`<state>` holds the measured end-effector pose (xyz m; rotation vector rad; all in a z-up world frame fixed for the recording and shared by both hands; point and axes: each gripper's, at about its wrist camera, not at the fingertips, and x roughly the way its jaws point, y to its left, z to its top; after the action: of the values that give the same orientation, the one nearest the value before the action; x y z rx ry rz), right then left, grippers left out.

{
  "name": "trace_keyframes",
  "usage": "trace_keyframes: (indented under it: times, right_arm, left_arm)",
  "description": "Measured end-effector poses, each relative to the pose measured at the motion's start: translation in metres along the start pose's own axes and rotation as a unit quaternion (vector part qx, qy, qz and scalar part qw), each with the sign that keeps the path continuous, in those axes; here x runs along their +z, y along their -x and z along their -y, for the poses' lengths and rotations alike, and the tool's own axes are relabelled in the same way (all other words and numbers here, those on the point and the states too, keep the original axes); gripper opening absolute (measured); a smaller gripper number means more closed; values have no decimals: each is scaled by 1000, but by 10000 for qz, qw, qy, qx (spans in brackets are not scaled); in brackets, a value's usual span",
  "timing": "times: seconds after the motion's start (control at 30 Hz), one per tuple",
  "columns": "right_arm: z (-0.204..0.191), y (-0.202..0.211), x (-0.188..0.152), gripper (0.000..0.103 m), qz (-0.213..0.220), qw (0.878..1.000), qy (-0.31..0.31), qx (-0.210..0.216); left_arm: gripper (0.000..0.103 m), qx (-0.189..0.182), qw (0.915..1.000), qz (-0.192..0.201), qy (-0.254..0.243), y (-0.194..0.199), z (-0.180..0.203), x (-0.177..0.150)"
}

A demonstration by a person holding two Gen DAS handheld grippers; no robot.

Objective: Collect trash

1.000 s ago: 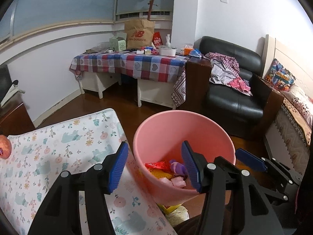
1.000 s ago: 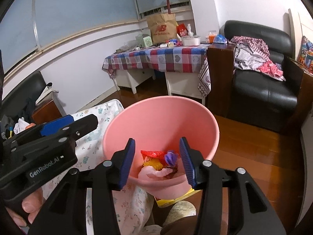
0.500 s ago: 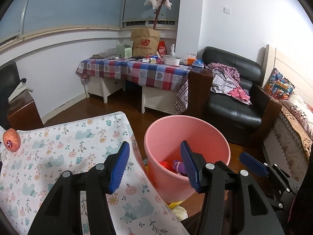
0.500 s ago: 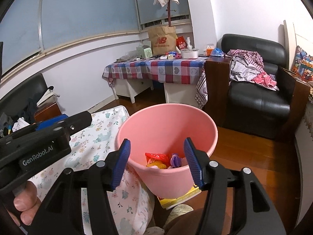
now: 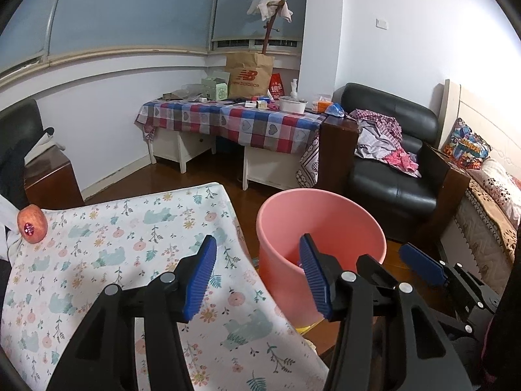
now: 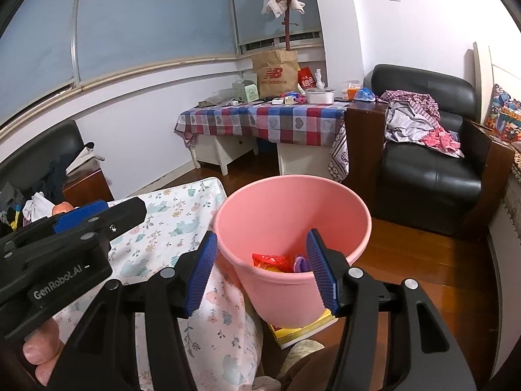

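One apple shows left-wrist only.

Pale lilac walls, dark polished wood floor. Curved window band up high, bluish, dim — the room lit from indoors. Checked tablecloth over white cabinets; brown paper bag on top. Black leather armchair heaped with clothes. Floral cloth covers the near surface. Coat stand in the corner.
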<state>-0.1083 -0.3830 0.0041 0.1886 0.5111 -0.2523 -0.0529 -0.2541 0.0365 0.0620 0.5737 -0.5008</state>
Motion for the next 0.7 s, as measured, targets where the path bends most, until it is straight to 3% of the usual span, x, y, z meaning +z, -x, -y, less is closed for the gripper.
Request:
trace_keyframes:
  times: [0.7]
  right_arm:
    - [-3,0,-2,58,-51,10000,-42,-2]
  left_arm:
    - [50,-4,10000,-31,51,7,-10,-10]
